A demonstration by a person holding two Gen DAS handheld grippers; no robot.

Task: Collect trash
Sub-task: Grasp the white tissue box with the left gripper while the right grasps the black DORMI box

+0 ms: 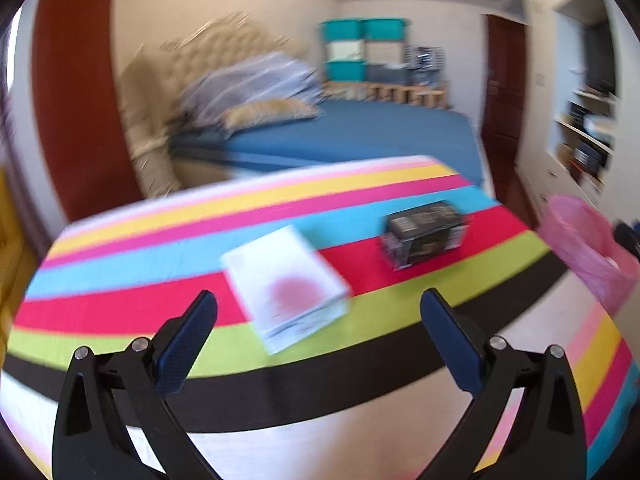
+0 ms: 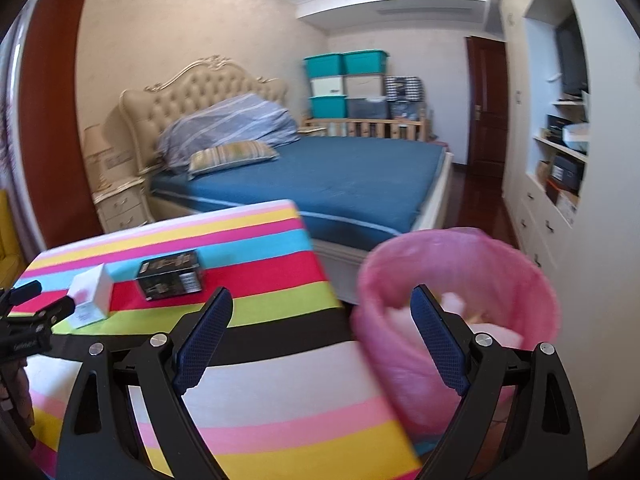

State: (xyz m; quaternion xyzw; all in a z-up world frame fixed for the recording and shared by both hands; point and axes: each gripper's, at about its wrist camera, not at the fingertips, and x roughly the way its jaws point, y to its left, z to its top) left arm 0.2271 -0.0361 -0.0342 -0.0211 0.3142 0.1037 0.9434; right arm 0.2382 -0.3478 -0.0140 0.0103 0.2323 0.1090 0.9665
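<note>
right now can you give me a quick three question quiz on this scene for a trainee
1. True or false: the white box and the black box both lie on the striped table.
2. Which claw has the pink bin right ahead of it? A) left claw B) right claw
3. Fill in: both claws are ____ and hold nothing.

Key: 1 true; 2 B; 3 open
</note>
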